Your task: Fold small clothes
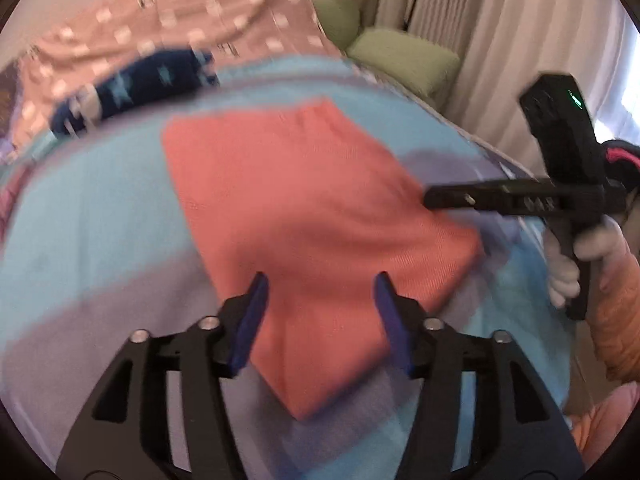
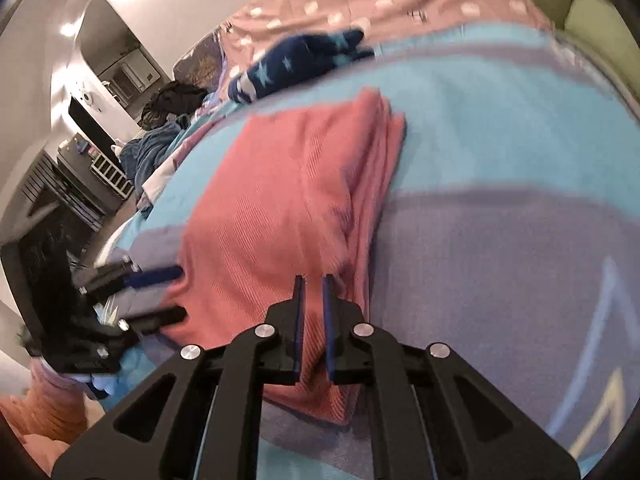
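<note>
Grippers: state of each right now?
Left gripper: open over the pink garment, holding nothing.
Right gripper: nearly closed; a grip on the garment cannot be told.

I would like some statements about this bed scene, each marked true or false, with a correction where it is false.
1. The coral garment lies folded on the striped blanket. True.
2. The left gripper is shut tight. False: its jaws stand wide apart over the garment.
3. The right gripper has its jaws nearly closed, with only a narrow gap. True.
4. The navy star-patterned piece lies on top of the coral garment. False: it lies apart, farther up the bed.
5. The blanket is plain white. False: it has blue and lilac bands.
</note>
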Demonstrator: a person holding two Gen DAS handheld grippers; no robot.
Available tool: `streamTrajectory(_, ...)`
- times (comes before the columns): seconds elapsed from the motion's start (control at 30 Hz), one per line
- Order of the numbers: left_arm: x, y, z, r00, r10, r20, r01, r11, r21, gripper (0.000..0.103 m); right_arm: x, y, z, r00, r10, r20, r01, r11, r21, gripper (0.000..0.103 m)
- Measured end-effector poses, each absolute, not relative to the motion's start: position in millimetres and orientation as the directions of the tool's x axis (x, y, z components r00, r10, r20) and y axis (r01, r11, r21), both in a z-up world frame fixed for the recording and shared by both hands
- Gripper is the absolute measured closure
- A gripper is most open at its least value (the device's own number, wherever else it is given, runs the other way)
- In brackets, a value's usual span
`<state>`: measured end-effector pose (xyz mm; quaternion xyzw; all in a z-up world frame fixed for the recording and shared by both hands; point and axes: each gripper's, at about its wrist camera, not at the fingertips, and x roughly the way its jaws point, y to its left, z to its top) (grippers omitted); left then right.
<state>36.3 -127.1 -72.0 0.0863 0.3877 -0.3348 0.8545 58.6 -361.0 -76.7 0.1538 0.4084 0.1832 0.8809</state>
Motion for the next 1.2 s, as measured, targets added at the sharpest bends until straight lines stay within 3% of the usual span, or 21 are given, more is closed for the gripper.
streamTrajectory(0.03, 44, -127, -65, 0.496, -0.505, -0.707, 0.633, 0.767, -0.103, 0.033, 63, -360, -70, 0.612, 0.455, -0.647, -0.215, 0.883, 0.417, 0.093)
streamTrajectory(0.17, 92, -140, -59, 0.517, -0.498, -0.696, 0.602, 0.79, -0.119, 0.033, 99, -363, -58, 0.638, 0.45, -0.625, -0.215, 0.883, 0.417, 0.092)
streamTrajectory(0.23, 110, -146, -77, 0.501, -0.432, -0.749, 0.561, 0.822, -0.099, 0.029, 126, -363, -79, 0.586, 0.436, -0.683, -0.176, 0.892, 0.417, 0.086)
streamTrajectory(0.3, 128, -145, -107, 0.466, -0.342, -0.816, 0.483, 0.871, -0.089, 0.018, 140, -365, -108, 0.53, 0.396, -0.75, -0.118, 0.91, 0.398, 0.085)
streamTrajectory(0.37, 133, -128, -118, 0.45, -0.434, -0.781, 0.45, 0.865, -0.221, 0.014, 135, -374, -112, 0.563, 0.45, -0.693, -0.135, 0.878, 0.46, 0.084)
streamTrajectory(0.43, 133, -122, -118, 0.445, -0.47, -0.762, 0.457, 0.851, -0.259, 0.014, 131, -383, -110, 0.562, 0.464, -0.685, -0.13, 0.867, 0.481, 0.083)
streamTrajectory(0.47, 133, -122, -118, 0.442, -0.47, -0.764, 0.458, 0.85, -0.259, 0.014, 128, -388, -109, 0.566, 0.448, -0.692, -0.108, 0.873, 0.476, 0.08)
streamTrajectory(0.5, 133, -123, -118, 0.443, -0.463, -0.768, 0.46, 0.852, -0.249, 0.014, 126, -392, -107, 0.569, 0.415, -0.71, -0.078, 0.887, 0.456, 0.065)
streamTrajectory(0.53, 132, -126, -118, 0.448, -0.452, -0.771, 0.464, 0.855, -0.232, 0.014, 124, -396, -104, 0.576, 0.388, -0.72, -0.053, 0.896, 0.44, 0.056)
streamTrajectory(0.57, 131, -127, -118, 0.451, -0.447, -0.772, 0.467, 0.856, -0.222, 0.014, 120, -398, -103, 0.584, 0.388, -0.713, -0.051, 0.894, 0.444, 0.056)
streamTrajectory(0.67, 132, -125, -121, 0.449, -0.458, -0.767, 0.466, 0.853, -0.236, 0.014, 114, -410, -102, 0.584, 0.436, -0.684, -0.04, 0.858, 0.512, 0.037)
streamTrajectory(0.8, 125, -121, -121, 0.452, -0.465, -0.761, 0.465, 0.851, -0.243, 0.014, 112, -419, -116, 0.532, 0.487, -0.692, -0.013, 0.823, 0.569, 0.035)
streamTrajectory(0.97, 127, -117, -123, 0.437, -0.491, -0.753, 0.464, 0.841, -0.279, 0.013, 112, -406, -111, 0.515, 0.497, -0.698, -0.075, 0.838, 0.541, 0.025)
streamTrajectory(1.2, 129, -119, -124, 0.42, -0.514, -0.748, 0.48, 0.825, -0.297, 0.01, 134, -379, -113, 0.479, 0.498, -0.723, -0.175, 0.861, 0.478, 0.024)
